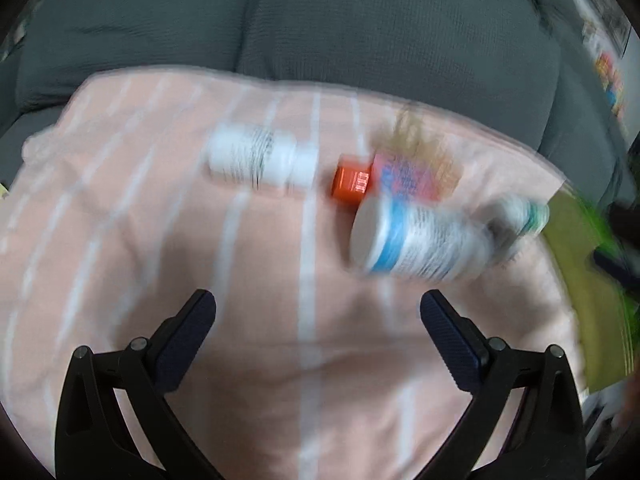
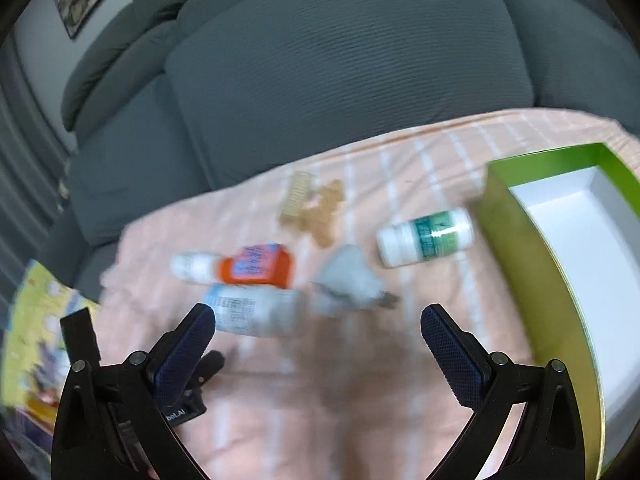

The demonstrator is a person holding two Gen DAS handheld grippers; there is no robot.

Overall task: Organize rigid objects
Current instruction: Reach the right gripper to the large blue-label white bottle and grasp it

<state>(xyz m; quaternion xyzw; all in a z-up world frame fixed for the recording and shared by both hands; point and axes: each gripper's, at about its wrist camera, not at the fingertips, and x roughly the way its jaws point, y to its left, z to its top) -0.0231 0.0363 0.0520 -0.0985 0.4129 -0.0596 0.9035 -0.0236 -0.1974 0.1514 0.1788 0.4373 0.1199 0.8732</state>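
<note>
Several small items lie on a pink striped cloth [image 1: 160,240] over a grey sofa. In the left wrist view a white bottle [image 1: 260,160] lies on its side, with an orange-capped bottle [image 1: 352,184] and a blue-labelled white bottle [image 1: 420,244] to its right. My left gripper [image 1: 318,308] hovers open above the cloth, nothing between its fingers. In the right wrist view my right gripper [image 2: 318,320] is open too, just short of the blue-labelled bottle [image 2: 256,312], the orange bottle [image 2: 256,266], a grey plug adapter [image 2: 348,280], a green-labelled bottle [image 2: 426,236] and tan hair clips [image 2: 316,208].
An open green box [image 2: 520,240] with a white inside stands at the right of the cloth, and its green side [image 1: 580,300] shows at the right of the left wrist view. Grey sofa cushions [image 2: 340,60] rise behind. Colourful printed paper [image 2: 36,340] lies at the left.
</note>
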